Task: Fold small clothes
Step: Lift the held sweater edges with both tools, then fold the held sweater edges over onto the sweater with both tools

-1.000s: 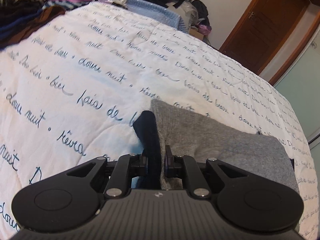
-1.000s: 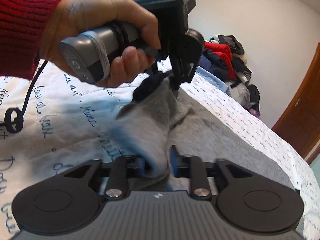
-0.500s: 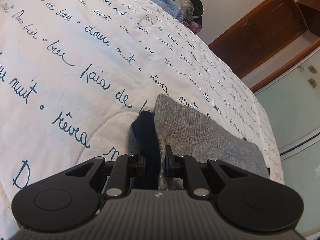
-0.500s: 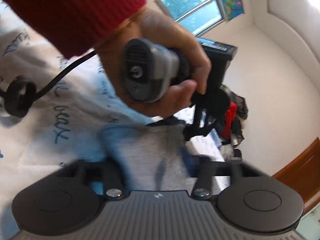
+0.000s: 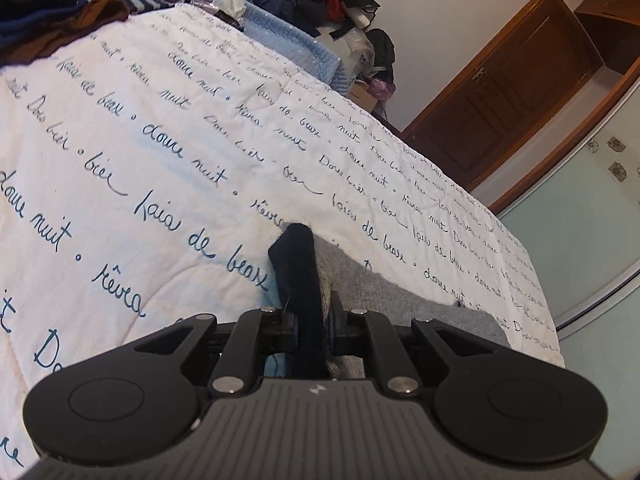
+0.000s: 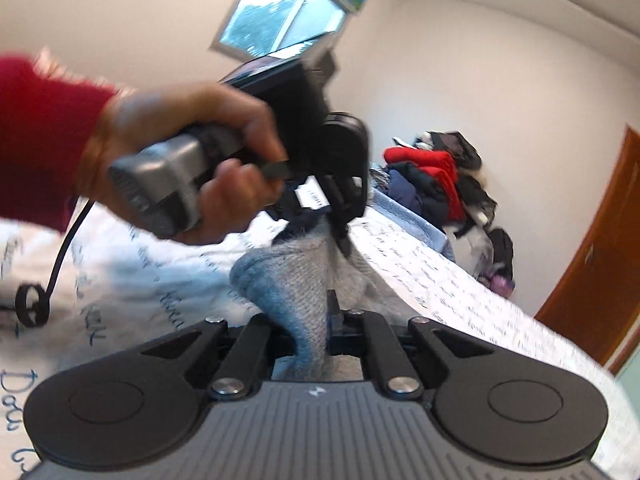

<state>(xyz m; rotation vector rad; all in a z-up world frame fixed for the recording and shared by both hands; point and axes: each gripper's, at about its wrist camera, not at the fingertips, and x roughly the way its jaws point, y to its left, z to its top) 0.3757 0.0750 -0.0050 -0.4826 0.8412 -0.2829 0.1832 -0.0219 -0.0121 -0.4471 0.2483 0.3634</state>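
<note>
Bed quilt (image 5: 168, 168), right edge: both grippers clamp grey garment (image 6: 296, 276), left gripper (image 5: 314, 320) on dark cuff, right gripper (image 6: 316, 320) nearer, cloth stretched between.

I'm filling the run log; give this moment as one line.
left gripper: shut on sock's dark cuff | right gripper: shut on grey sock | sock lifted above bedspread
</note>
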